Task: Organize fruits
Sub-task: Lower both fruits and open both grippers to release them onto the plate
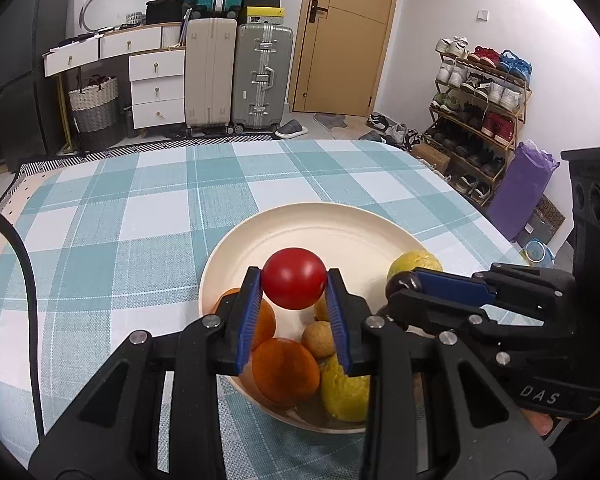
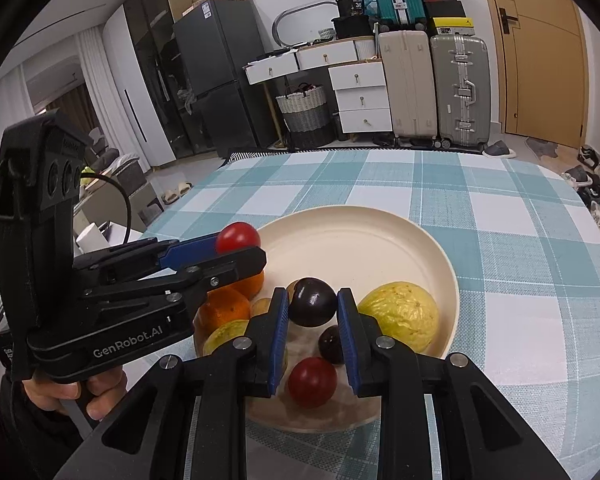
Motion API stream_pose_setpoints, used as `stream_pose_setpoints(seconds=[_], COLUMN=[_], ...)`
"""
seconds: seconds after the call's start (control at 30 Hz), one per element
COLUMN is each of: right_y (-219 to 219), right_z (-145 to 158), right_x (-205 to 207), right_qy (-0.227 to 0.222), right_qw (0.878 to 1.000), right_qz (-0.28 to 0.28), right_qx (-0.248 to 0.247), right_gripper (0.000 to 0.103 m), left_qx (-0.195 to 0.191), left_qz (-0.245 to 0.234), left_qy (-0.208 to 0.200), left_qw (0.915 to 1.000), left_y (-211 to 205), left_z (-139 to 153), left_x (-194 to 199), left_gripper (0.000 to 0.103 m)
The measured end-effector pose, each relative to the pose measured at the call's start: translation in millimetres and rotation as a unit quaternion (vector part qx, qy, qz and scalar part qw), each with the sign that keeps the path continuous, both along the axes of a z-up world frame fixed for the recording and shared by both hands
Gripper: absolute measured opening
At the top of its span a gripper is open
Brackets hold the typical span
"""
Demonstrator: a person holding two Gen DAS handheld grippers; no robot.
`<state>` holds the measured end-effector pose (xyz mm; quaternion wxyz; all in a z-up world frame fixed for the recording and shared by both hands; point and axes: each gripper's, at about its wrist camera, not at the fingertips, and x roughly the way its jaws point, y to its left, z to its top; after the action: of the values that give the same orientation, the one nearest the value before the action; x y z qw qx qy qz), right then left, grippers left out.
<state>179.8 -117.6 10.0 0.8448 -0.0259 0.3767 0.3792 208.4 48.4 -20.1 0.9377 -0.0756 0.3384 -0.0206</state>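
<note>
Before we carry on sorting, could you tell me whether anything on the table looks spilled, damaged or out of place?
Nothing stands out. The fruit sits inside the cream plate, none on the checked tablecloth. The left tongs hold a red fruit, the right tongs a dark plum, both above the plate.

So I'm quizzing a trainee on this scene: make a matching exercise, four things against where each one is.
Things:
1. red fruit
2. dark plum
3. oranges
4. grey suitcase

Places:
A. on the floor by the door
B. lying in the plate
C. between the right gripper's pads
D. between the left gripper's pads

Pairs: 1-D, 2-C, 3-B, 4-A
</note>
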Motion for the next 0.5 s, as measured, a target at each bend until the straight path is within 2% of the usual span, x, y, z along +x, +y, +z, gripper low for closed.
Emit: stream_pose_setpoints(seconds=[0.33, 0.5], right_y=[3, 0], right_z=[-9, -9], right_x=[4, 4], right_qy=[0.002, 0.005], right_qw=[1.0, 1.0], right_qz=[0.0, 0.001], right_qx=[-0.009, -0.002], right_gripper=[0.025, 0.03], left_qx=[0.009, 0.009], left_qz=[-0.002, -0.004], left_qy=[0.009, 0.01], left_qw=[0.9999, 0.9999], left_y=[-1, -2], left_z=[-11, -13], left_x=[3, 3], left_gripper=[0.029, 0.029])
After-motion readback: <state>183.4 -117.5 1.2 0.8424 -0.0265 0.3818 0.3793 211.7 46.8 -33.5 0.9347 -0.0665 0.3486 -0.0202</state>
